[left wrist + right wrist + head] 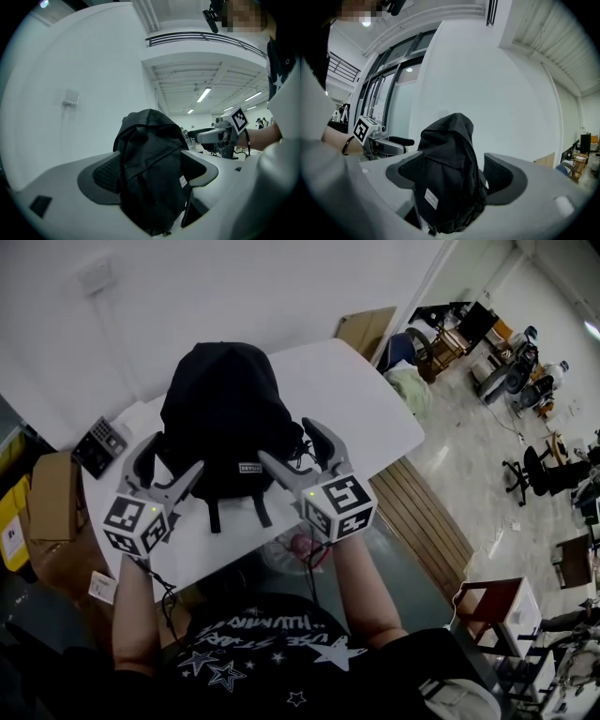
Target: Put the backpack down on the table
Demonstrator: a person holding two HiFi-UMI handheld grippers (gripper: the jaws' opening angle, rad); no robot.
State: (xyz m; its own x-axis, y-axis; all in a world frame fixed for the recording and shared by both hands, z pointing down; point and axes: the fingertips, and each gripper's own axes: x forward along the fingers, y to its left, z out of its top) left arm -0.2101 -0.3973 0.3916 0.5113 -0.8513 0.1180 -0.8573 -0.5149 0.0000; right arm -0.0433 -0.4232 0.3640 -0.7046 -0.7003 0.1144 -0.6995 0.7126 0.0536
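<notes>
A black backpack (225, 418) stands upright on the white table (366, 399), its straps hanging toward the near edge. My left gripper (169, 460) is at its lower left corner, jaws spread wide. My right gripper (286, 442) is at its lower right side, also open. In the left gripper view the backpack (150, 183) fills the gap between the spread jaws of the left gripper (152, 164), and the right gripper (225, 133) shows beyond. The right gripper view shows the backpack (447, 178) in the same way between the jaws of the right gripper (457, 173), with the left gripper (379, 143) behind.
A dark keypad device (98, 446) lies on the table's left end. Cardboard boxes (52, 493) stand left of the table. A slatted wooden board (422, 512) lies on the floor to the right, and a reddish chair (497, 601) stands farther right.
</notes>
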